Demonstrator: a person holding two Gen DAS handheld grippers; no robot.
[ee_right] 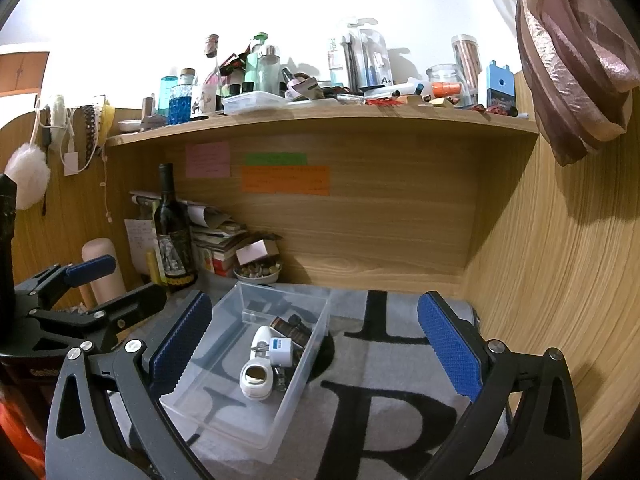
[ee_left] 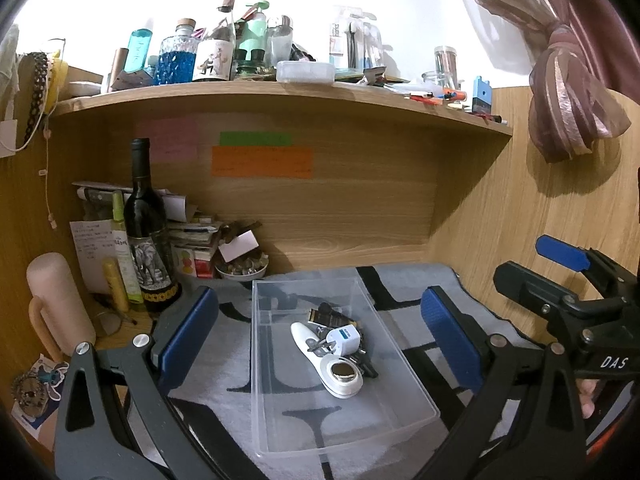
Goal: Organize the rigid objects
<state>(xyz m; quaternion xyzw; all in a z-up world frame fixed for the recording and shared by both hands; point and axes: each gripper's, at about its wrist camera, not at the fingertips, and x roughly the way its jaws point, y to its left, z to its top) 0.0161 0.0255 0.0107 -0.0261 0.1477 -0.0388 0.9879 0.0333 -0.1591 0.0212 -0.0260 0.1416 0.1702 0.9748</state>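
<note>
A clear plastic bin [ee_left: 416, 392] [ee_right: 208, 412] stands on a grey mat with black letters. In it lie a white handheld device [ee_left: 340, 372] [ee_right: 256, 380], a small white plug adapter [ee_left: 344, 338] [ee_right: 280, 350], keys and a dark gold-trimmed item [ee_left: 326, 314]. My left gripper [ee_left: 320, 340] is open and empty, its blue pads either side of the bin. My right gripper [ee_right: 316, 348] is open and empty, above the bin's right edge and the mat. The right gripper shows at the right of the left wrist view [ee_left: 560, 276]; the left gripper shows at the left of the right wrist view [ee_right: 92, 284].
A wine bottle [ee_left: 146, 236] [ee_right: 172, 232], a pink cylinder [ee_left: 60, 300], a stack of papers and a bowl of small stones [ee_left: 240, 270] crowd the back left. A wooden shelf [ee_left: 280, 94] above holds several bottles and jars. A wooden wall stands at the right.
</note>
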